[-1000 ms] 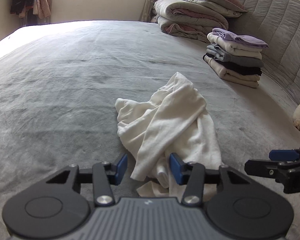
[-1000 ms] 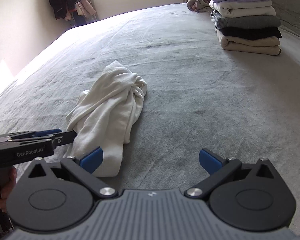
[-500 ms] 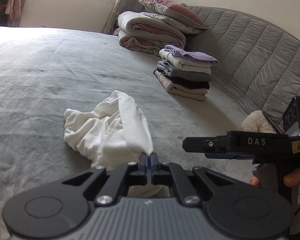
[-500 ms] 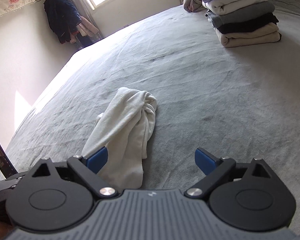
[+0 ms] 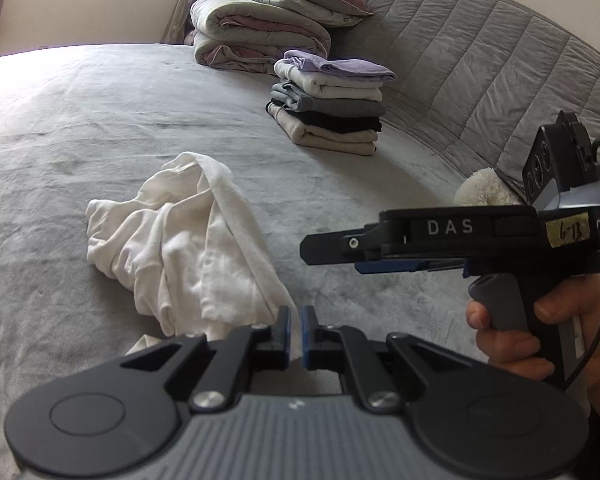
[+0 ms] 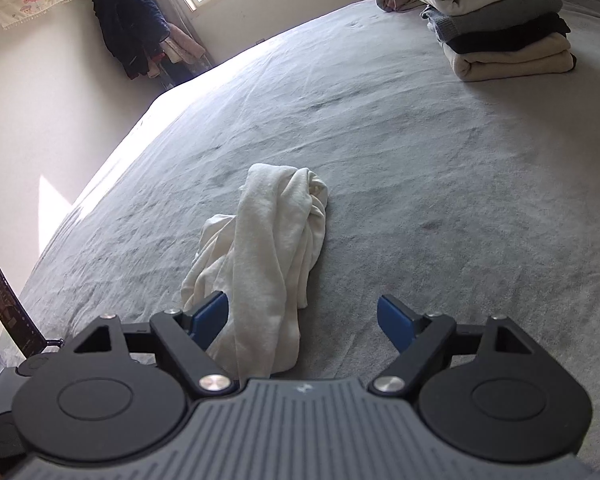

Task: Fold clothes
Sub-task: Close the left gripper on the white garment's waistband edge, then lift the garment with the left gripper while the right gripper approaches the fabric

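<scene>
While the left gripper [image 5: 295, 330] shows jaws nearly together with a narrow gap, whether it pinches the crumpled white garment [image 5: 180, 240] on the grey bed [image 5: 100, 120] I cannot tell. Right wrist view: right gripper [image 6: 302, 320] spread wide, garment end [image 6: 272, 264] lying between its fingers, ungripped.
</scene>
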The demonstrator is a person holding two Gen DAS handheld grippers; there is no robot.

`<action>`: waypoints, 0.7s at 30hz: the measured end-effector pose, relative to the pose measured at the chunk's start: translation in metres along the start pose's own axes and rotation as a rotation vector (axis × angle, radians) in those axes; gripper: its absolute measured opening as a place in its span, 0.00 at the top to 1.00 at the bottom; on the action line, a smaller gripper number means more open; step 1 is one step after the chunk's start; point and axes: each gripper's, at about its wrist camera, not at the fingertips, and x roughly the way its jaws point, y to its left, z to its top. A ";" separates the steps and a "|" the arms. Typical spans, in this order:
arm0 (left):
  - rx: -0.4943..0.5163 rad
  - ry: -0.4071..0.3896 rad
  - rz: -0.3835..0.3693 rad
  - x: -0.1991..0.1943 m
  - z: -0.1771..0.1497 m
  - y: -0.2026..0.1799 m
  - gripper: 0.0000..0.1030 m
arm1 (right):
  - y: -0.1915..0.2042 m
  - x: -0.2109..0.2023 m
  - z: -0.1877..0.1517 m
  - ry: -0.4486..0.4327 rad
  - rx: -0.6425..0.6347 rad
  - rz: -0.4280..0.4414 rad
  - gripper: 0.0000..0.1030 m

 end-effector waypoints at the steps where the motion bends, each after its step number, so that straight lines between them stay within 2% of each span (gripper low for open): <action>1: -0.009 0.002 0.004 -0.001 0.000 0.001 0.93 | 0.001 0.001 0.000 0.005 -0.007 -0.001 0.24; 4: -0.035 0.009 0.016 -0.003 0.001 0.006 0.76 | 0.006 0.004 -0.003 0.015 -0.029 -0.009 0.27; 5: -0.044 0.011 0.019 -0.004 0.002 0.007 0.64 | 0.006 0.005 -0.003 0.020 -0.031 -0.009 0.28; 6: -0.054 0.006 0.026 -0.006 0.003 0.009 0.56 | 0.006 0.006 -0.004 0.024 -0.028 -0.008 0.28; 8: -0.074 -0.014 0.046 -0.012 0.006 0.015 0.53 | 0.006 0.009 -0.004 0.031 -0.020 -0.008 0.28; 10: -0.090 -0.031 0.083 -0.016 0.008 0.020 0.45 | 0.005 0.011 -0.004 0.037 -0.013 -0.008 0.30; 11: -0.099 -0.038 0.117 -0.017 0.008 0.023 0.37 | 0.006 0.012 -0.005 0.039 -0.010 -0.007 0.30; 12: -0.108 -0.045 0.151 -0.018 0.009 0.026 0.33 | 0.007 0.013 -0.005 0.043 -0.011 -0.004 0.32; 16: -0.128 -0.034 0.258 -0.017 0.009 0.035 0.22 | 0.015 0.020 -0.006 0.058 -0.021 0.011 0.36; 19: -0.157 0.002 0.296 -0.013 0.008 0.045 0.21 | 0.023 0.025 -0.007 0.074 -0.044 0.025 0.40; 21: -0.185 0.020 0.305 -0.011 0.007 0.051 0.21 | 0.029 0.028 -0.010 0.086 -0.069 0.032 0.49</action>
